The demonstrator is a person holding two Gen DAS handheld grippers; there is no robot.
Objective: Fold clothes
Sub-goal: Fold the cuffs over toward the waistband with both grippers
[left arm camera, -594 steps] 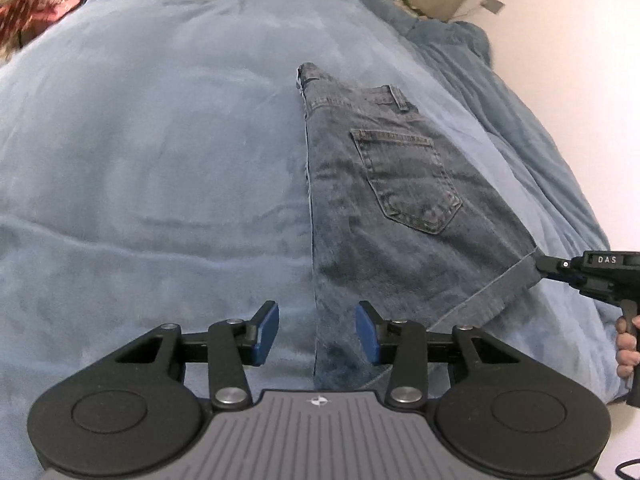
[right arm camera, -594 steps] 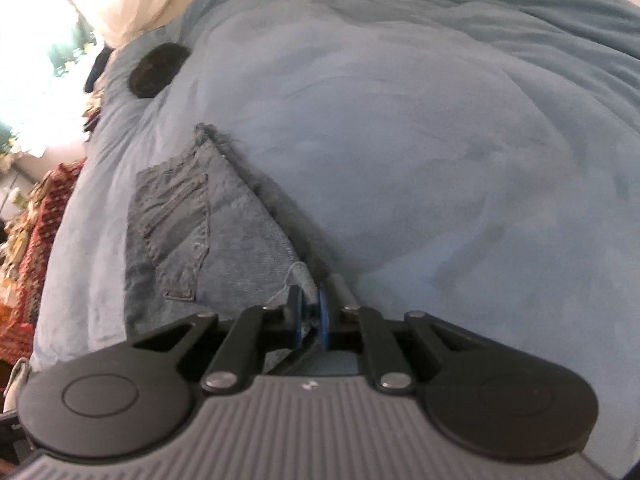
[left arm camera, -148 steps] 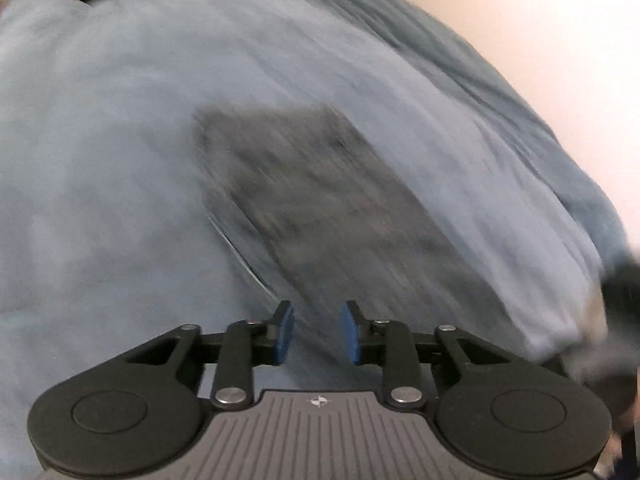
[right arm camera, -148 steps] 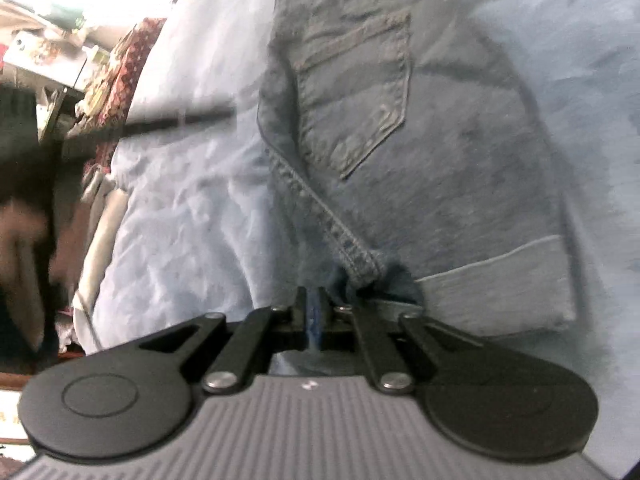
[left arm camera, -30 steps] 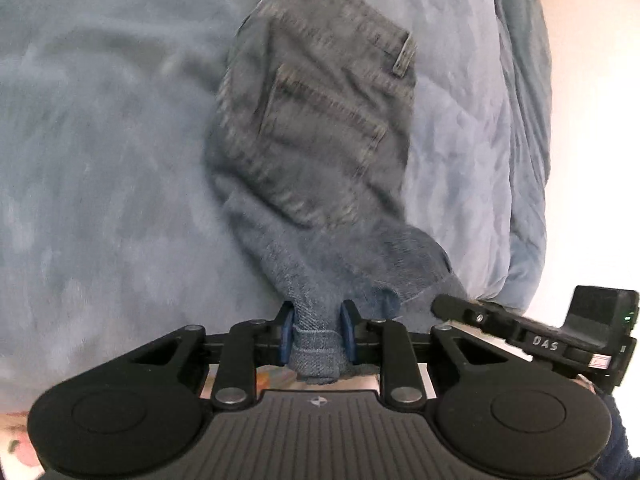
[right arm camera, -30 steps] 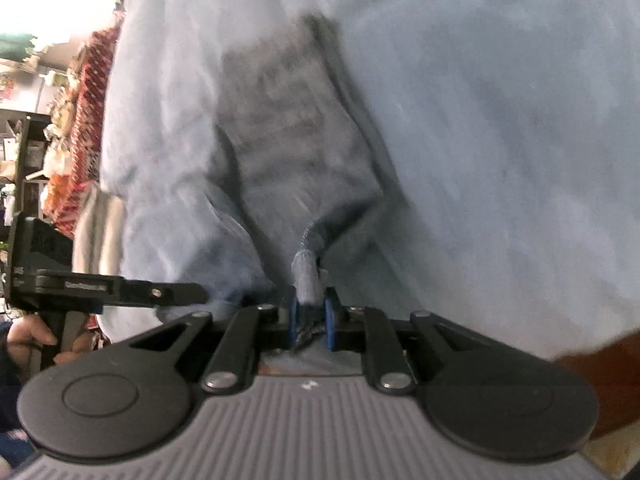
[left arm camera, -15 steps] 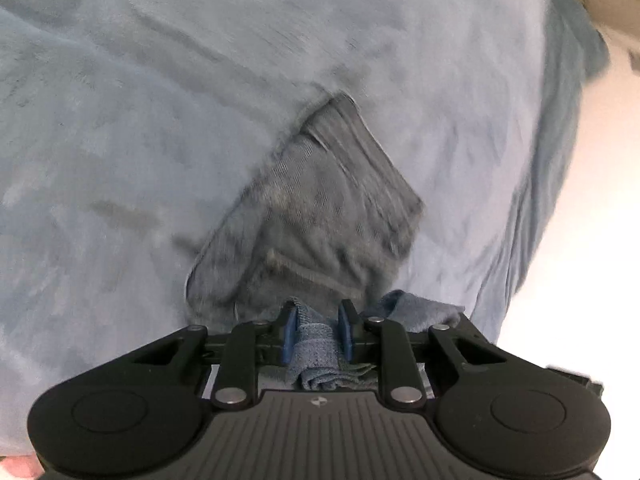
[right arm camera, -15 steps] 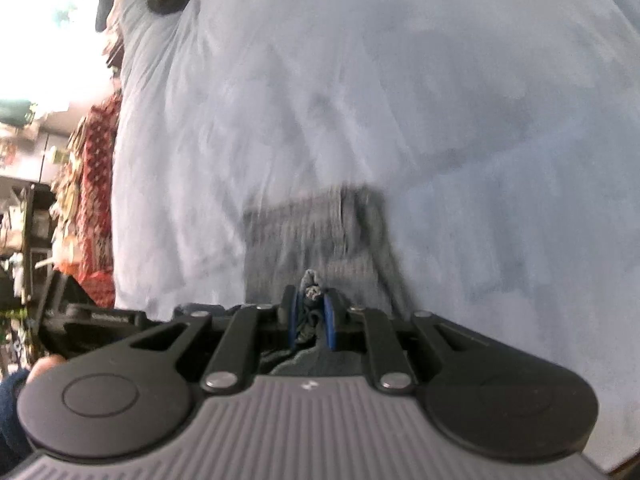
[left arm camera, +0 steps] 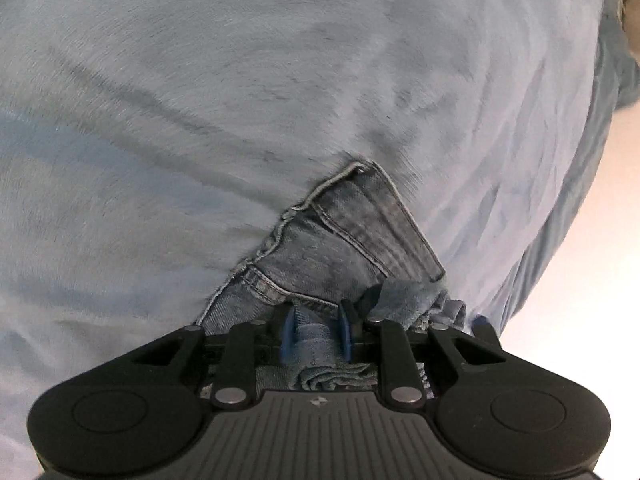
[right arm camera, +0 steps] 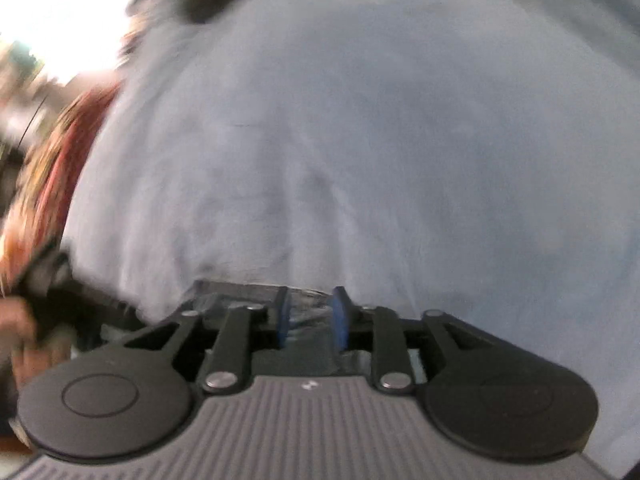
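A: Fingers [left arm camera: 289, 334] on the left gripper [left arm camera: 315, 334] pinch a bunched denim hem. The jeans [left arm camera: 340, 240] lie on the blue bed cover [left arm camera: 200, 80], near its right edge.

B: Right gripper [right arm camera: 308, 316]?

A: Half a second ago it pinched cloth; now its pads are parted, denim blurred beneath. Released, I judge: fold laid, left release next.

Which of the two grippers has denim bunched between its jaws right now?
The left gripper: folded jeans fill its jaws. The right gripper has parted jaws.
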